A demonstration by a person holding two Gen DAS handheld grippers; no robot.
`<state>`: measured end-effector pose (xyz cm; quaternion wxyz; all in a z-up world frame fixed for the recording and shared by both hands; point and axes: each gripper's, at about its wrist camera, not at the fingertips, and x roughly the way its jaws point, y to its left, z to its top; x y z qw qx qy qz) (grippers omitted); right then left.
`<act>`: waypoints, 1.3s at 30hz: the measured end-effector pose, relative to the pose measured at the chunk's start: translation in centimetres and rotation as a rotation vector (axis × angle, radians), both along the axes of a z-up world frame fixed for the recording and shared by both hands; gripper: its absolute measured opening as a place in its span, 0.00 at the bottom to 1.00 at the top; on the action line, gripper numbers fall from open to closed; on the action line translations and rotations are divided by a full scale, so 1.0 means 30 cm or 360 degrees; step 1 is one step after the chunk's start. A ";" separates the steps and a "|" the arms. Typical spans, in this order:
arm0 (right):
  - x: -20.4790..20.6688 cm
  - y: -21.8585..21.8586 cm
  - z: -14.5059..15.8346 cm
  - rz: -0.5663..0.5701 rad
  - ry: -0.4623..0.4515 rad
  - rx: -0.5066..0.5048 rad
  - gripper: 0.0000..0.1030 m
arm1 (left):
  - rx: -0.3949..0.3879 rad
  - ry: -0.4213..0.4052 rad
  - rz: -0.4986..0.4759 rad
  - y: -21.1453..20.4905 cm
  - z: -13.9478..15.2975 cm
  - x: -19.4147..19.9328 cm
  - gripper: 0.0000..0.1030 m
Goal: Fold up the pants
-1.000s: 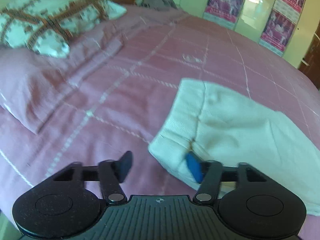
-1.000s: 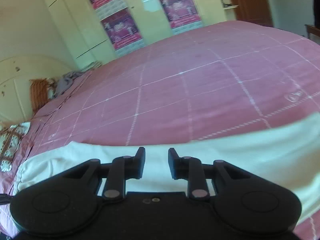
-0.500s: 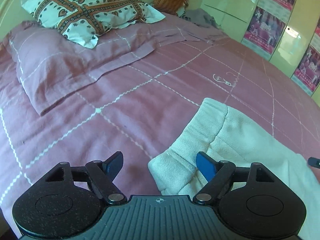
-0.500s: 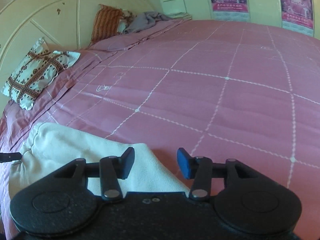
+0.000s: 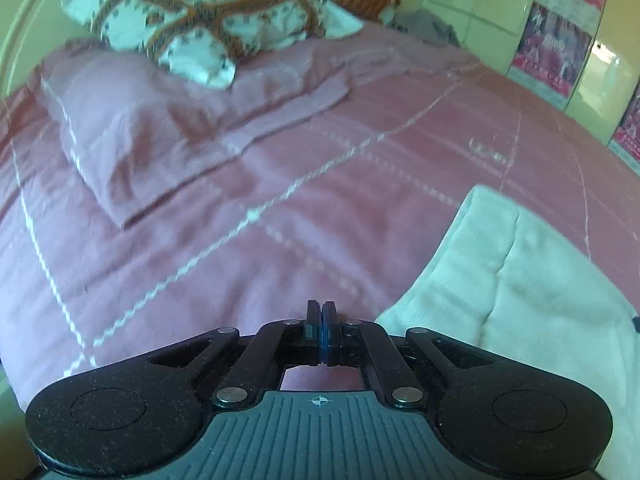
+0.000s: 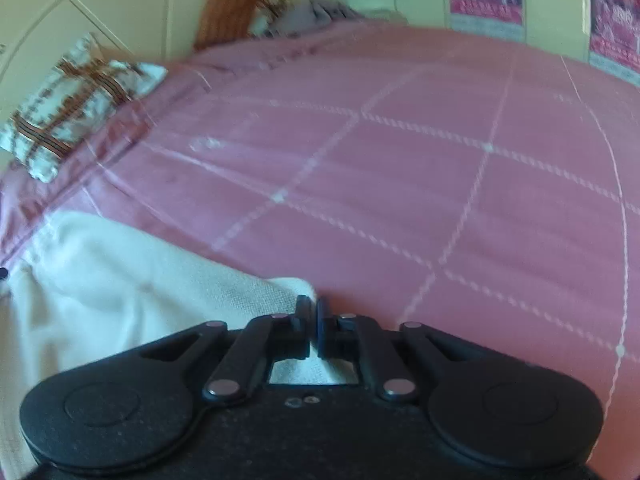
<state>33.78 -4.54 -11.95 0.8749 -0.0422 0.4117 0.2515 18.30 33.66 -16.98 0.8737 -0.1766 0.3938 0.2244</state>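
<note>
Left gripper (image 5: 321, 316): our fingers are pressed together, blue pads touching, nothing between them. It hovers over bare bedspread (image 5: 224, 248), with the pants just off to its right.

Right gripper (image 6: 313, 312): fingers drawn in narrow, and we see cream fabric in the slit between them and below the linkage. We judge it has a pinch of the pants' edge, though the fingers hide the contact itself.

Pants (image 5: 516, 280): cream-white, lying on the pink bedspread near the front edge of the bed. From the left wrist we see a ribbed band at the near end and a soft crease running through the cloth. From the right wrist the same pants (image 6: 132, 276) spread out to the left of our fingers.

Pillows: a patterned pillow (image 5: 208, 28) rests on a pink pillow (image 5: 132, 132), well apart from the pants, up by the headboard.

Handling: light and limp, we reckon. This cloth will sag and drape from any point we lift, not hold a shape. The weave looks coarse, so we expect it to grip well and not slide out of the pads.

Where to hold: the ribbed band and corners look best, since thicker edges give the fingers more to bite. A mid-panel pinch may bunch a single layer.

Watch for: with only one side apparently held, the free end may trail and fold crooked.
</note>
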 end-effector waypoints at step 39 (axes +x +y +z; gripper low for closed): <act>-1.309 -1.477 0.069 -0.1697 -0.0200 0.0526 0.26 | 0.0312 -0.0001 -0.0779 -0.540 0.029 0.084 0.91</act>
